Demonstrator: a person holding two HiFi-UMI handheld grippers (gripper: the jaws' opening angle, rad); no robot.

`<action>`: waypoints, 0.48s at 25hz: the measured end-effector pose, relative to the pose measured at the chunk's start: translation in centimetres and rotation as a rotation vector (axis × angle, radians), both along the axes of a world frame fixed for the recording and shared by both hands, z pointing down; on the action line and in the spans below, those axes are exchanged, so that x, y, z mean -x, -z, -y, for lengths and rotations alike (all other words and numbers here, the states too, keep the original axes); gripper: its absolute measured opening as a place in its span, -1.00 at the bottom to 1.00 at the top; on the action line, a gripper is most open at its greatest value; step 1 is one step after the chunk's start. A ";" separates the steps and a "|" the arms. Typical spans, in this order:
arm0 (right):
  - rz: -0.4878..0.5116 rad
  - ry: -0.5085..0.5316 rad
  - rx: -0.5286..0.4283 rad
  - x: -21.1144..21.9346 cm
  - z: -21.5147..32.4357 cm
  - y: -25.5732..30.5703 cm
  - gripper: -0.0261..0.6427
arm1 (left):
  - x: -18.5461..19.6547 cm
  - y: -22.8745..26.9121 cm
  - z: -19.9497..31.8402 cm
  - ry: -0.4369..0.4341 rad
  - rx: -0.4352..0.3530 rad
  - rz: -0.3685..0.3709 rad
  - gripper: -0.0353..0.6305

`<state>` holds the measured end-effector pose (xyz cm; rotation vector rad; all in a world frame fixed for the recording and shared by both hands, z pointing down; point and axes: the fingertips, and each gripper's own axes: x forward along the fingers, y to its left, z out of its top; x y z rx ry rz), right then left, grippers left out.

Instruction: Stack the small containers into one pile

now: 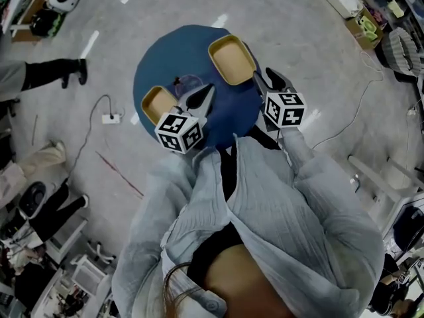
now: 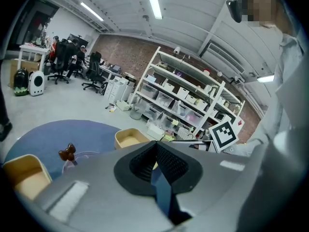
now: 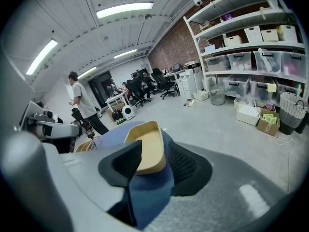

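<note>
Tan tray (image 3: 147,151) lay lengthwise ahead of R tongs (image 3: 154,142), jaws apart astride its near end, unclamped; L tongs (image 2: 156,144) together.

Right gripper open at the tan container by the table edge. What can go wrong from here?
1. The container sits near the table edge; a nudge from the open right gripper may push it off.
2. The shut left gripper hangs close to the clear lid; it may knock it.

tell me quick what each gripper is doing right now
left gripper: tongs closed, empty
right gripper: tongs open, tan container lined up between them, not clamped
</note>
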<state>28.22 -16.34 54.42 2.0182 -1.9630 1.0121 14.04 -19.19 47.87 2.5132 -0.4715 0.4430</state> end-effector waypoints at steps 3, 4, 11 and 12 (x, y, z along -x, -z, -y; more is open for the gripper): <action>0.010 0.018 0.016 -0.4 1.2 -1.0 -0.43 | -0.8 -0.5 0.3 0.016 0.009 0.005 -0.85; 0.014 0.021 0.021 -0.6 1.5 -1.4 -0.44 | -1.1 -0.7 0.4 0.022 0.011 0.006 -0.86; 0.049 0.042 0.048 -1.1 3.7 -3.4 -0.44 | -2.4 -1.3 0.8 0.050 0.019 0.015 -0.85; 0.053 0.047 0.052 -0.9 3.9 -3.6 -0.44 | -2.4 -1.4 0.9 0.056 0.020 0.015 -0.85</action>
